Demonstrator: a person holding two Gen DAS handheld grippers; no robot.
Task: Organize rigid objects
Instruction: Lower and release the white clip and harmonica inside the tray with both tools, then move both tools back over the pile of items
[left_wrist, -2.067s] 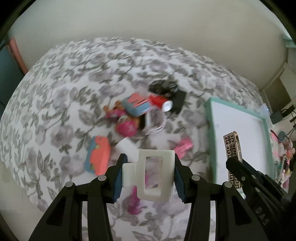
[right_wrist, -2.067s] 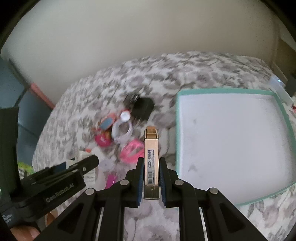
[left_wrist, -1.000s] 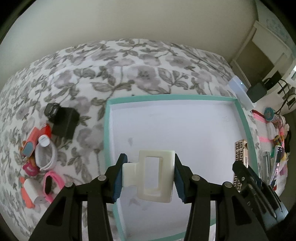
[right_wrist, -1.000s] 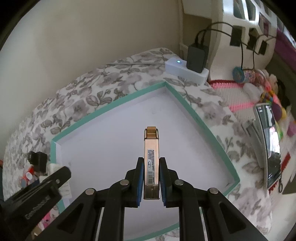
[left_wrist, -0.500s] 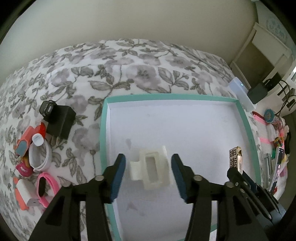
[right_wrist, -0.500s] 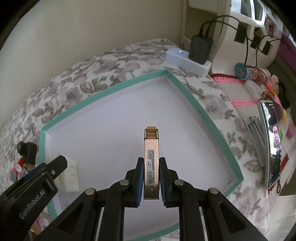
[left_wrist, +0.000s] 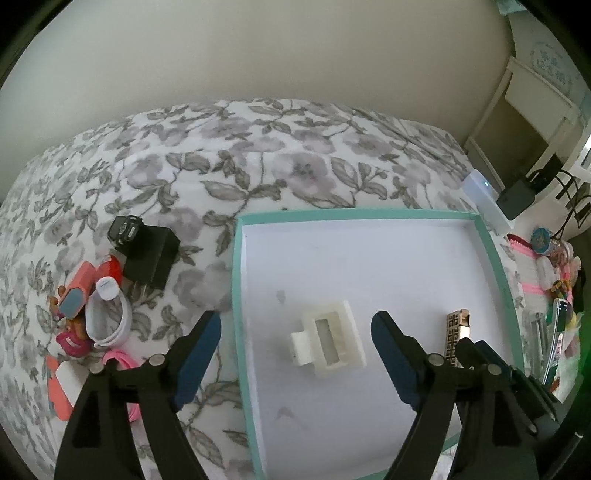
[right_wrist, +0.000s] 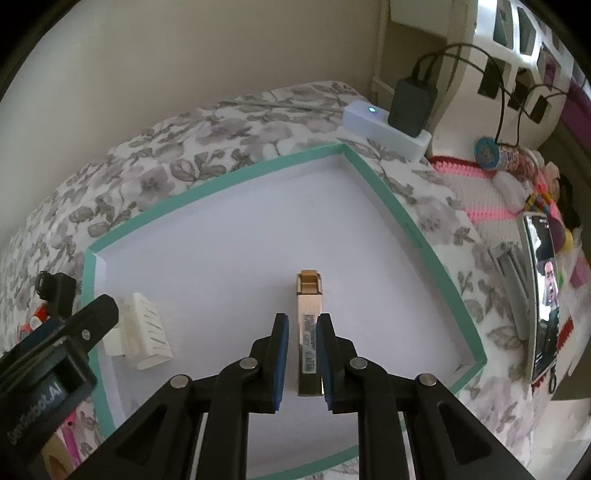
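The right gripper (right_wrist: 301, 363) fingers (right_wrist: 279, 360) clamp a gold case (right_wrist: 307, 332) over the teal-rimmed tray (right_wrist: 406, 218); a white clip (right_wrist: 146, 334) lies inside.

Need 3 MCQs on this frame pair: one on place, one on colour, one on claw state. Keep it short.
1. Where does the white hair clip lie?
A. On the floral bedspread
B. Inside the tray
C. On the black charger

2. What colour is the rim of the tray?
A. Teal
B. Red
C. Black

3. What is the state of the right claw?
A. Wide open and empty
B. Shut on the white hair clip
C. Shut on the slim gold case

Key:
1 B: the clip sits on the tray's white floor, between the left claw pads but free of them as its jaws are opening.
2 A: the border around the white floor is teal in both views.
3 C: both blue pads press on the sides of the gold case, held over the tray.
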